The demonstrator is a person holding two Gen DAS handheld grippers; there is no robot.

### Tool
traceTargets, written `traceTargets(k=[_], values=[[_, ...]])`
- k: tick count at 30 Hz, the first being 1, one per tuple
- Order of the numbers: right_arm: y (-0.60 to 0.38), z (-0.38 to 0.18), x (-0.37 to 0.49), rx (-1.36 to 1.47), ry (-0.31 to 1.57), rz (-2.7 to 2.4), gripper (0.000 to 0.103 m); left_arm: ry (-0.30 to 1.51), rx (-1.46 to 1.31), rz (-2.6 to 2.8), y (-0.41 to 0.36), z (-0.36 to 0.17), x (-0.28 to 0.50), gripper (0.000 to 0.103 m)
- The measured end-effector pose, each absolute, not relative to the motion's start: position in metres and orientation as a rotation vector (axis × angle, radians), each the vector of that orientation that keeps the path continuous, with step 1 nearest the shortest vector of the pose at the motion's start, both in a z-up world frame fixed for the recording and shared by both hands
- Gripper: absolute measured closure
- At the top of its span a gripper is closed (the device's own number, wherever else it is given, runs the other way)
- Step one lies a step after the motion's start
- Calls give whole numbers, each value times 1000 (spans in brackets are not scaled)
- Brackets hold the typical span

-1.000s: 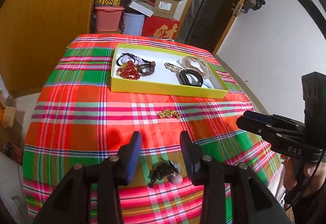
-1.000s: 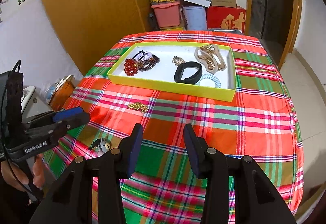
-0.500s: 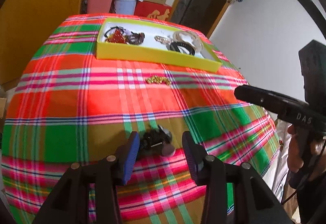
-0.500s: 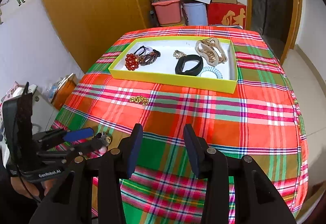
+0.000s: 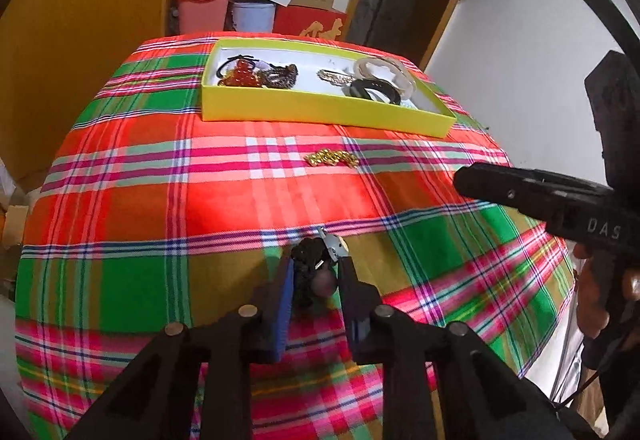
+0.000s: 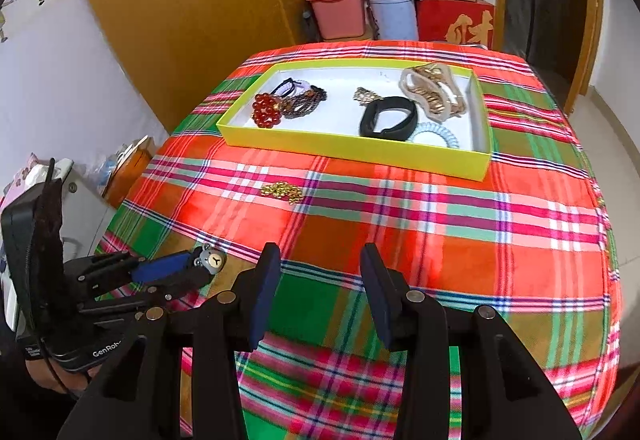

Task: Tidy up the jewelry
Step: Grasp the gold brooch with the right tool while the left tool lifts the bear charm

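Observation:
A black hair tie with a small bear charm [image 5: 310,254] lies on the plaid tablecloth near its front edge. My left gripper [image 5: 316,268] is closing on the tie, and its blue pads touch both sides of it. In the right wrist view the bear charm [image 6: 211,260] pokes out at the left gripper's [image 6: 200,272] tips. My right gripper [image 6: 320,250] hovers open and empty above the cloth, and in the left wrist view the right gripper [image 5: 466,178] reaches in from the right. A gold chain [image 6: 282,191] lies loose in front of the yellow tray [image 6: 352,152].
The tray holds red beads [image 6: 266,110], a black band [image 6: 386,118], a beige hair claw [image 6: 432,90] and a blue coil tie [image 6: 436,134]. Boxes and bins [image 6: 340,12] are stacked behind the table. A wooden wardrobe [image 6: 180,0] stands at the left.
My left gripper came down over the bear hair tie and its jaws narrowed onto it. The right gripper kept still.

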State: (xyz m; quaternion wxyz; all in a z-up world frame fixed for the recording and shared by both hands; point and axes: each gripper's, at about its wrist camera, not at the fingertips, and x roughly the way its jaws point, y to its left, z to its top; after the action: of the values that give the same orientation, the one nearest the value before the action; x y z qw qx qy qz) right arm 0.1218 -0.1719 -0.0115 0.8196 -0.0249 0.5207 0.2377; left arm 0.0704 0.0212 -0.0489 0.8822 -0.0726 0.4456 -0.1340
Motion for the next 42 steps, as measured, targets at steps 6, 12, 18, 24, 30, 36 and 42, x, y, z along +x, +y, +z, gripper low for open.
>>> traceTargets(k=[6,12,18,24,30,36,42], values=[[-154,-23,134,-76,1112,547,61,910,-180,-259,34,-44,78,83],[-129,-42,154,-134,1110,606,61,887,-220,-235,51,-38,84,83],[-106,-63,167,-220,1121,636,61,880,-263,-212,70,-35,90,94],[-91,-67,166,-316,1080,628,67,874,-265,-206,76,-35,92,94],[-87,-67,159,-358,1055,618,94,868,-267,-208,75,-35,93,94],[-93,-59,155,-329,1054,617,96,847,-265,-215,73,-26,91,94],[-106,-42,148,-283,1034,611,96,828,-264,-228,70,-14,90,94]])
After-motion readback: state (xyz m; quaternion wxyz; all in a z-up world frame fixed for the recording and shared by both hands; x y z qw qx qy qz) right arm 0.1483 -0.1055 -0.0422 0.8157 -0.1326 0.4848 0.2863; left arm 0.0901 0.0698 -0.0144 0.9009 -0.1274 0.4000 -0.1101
